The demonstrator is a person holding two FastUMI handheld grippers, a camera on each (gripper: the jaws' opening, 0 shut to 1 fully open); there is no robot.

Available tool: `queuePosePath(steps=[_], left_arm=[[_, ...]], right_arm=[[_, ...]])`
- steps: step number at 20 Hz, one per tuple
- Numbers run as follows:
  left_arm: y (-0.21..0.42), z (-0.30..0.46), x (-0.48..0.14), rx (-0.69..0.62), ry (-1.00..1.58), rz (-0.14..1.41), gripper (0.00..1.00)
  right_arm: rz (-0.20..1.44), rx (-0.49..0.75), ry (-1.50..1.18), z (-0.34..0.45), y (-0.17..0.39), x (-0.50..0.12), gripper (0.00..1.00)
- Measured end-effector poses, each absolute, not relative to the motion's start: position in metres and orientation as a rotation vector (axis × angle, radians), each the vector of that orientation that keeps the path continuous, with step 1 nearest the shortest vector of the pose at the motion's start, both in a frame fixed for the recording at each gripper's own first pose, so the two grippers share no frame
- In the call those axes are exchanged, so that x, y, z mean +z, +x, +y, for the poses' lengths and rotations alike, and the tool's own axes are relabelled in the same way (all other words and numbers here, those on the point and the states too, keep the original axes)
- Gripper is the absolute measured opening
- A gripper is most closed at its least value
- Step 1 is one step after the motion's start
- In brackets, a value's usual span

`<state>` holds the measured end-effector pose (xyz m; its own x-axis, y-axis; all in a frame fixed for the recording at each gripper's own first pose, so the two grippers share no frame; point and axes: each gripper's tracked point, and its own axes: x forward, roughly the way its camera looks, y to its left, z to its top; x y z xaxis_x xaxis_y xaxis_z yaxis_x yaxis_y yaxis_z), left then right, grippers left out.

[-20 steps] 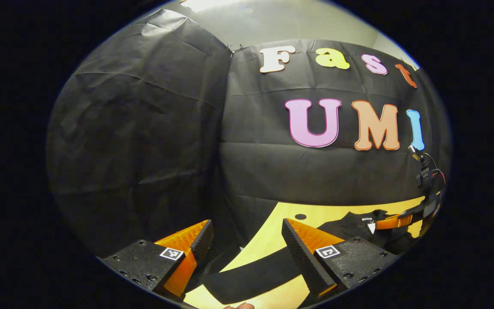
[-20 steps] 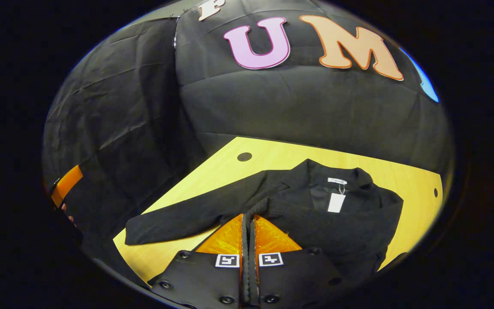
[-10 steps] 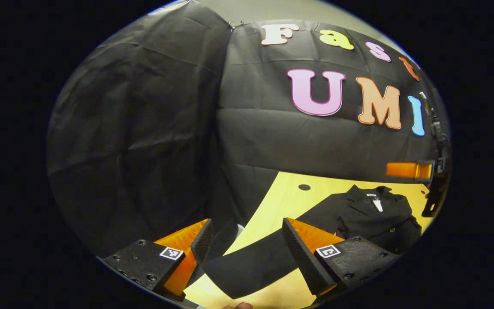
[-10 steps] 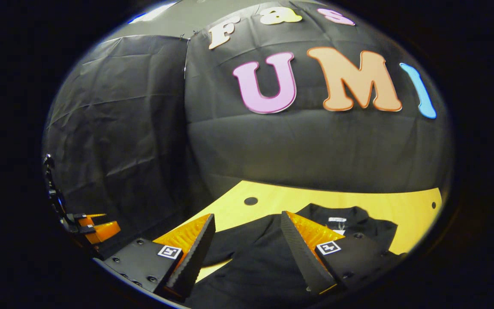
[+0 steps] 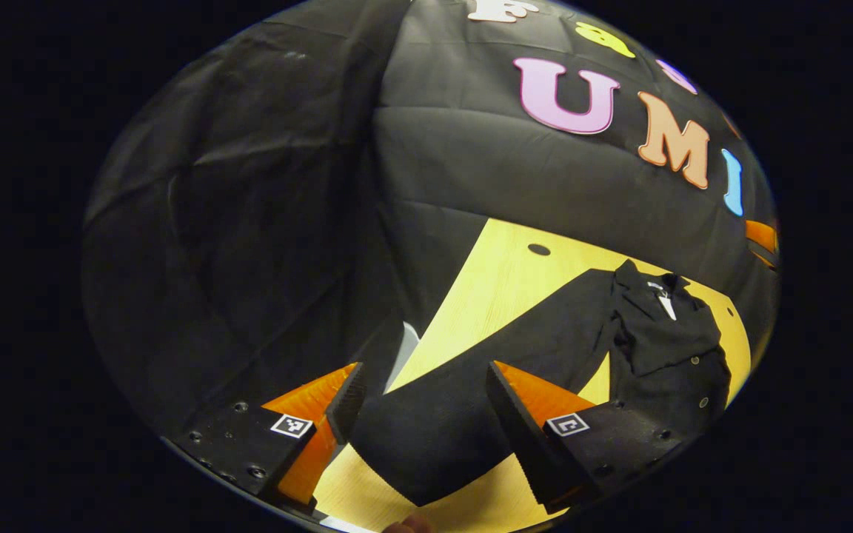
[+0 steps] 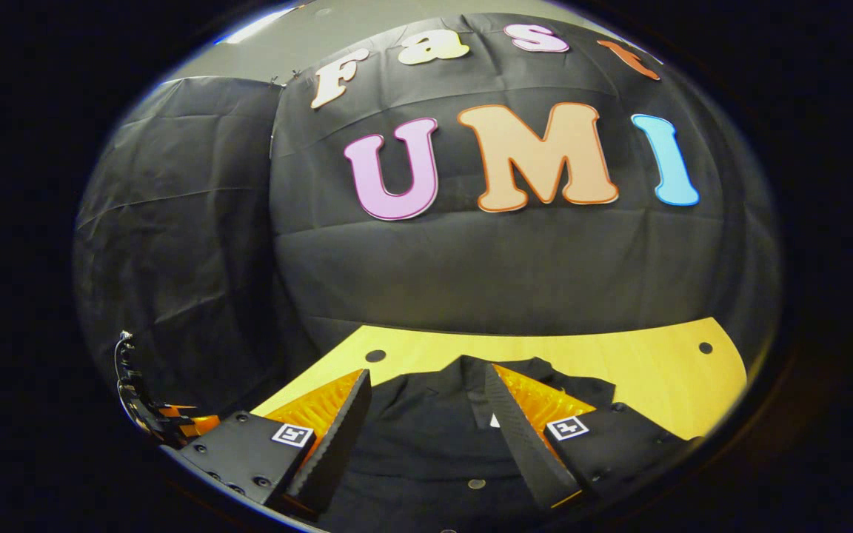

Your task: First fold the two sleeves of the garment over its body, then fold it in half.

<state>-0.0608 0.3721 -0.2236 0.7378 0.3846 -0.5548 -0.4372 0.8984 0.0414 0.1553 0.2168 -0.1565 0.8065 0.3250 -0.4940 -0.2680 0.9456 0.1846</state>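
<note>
The black jacket (image 5: 663,348) lies flat on the wooden table (image 5: 500,289), collar toward the booth wall, one sleeve (image 5: 471,377) stretched straight out sideways, ready to be folded over the body. The left hand-held gripper (image 5: 423,400) hangs wide open over the sleeve's cuff end, gripping nothing. The right hand-held gripper (image 6: 426,414) hovers equally wide over the jacket's front.

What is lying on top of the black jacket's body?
One folded sleeve lies across the black jacket, with a white tag at the collar. The cloth under that sleeve is covered.
</note>
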Motion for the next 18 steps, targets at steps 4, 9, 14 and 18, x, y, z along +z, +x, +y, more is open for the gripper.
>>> queuePosePath(steps=[4,9,14,18], left_arm=[[-0.071,0.378,-0.257,0.488,-0.103,0.663,0.98],[-0.078,0.371,-0.28,0.455,0.009,0.702,0.96],[-0.077,0.362,-0.282,0.403,-0.002,0.718,0.93],[-0.072,0.351,-0.282,0.355,-0.001,0.733,0.44]], right_arm=[[0.582,0.296,0.13,0.206,0.143,-0.163,0.98],[0.589,0.297,0.112,0.2,0.137,-0.165,0.98],[0.591,0.309,0.074,0.194,0.131,-0.168,0.98],[0.579,0.314,0.08,0.187,0.127,-0.162,0.99]])
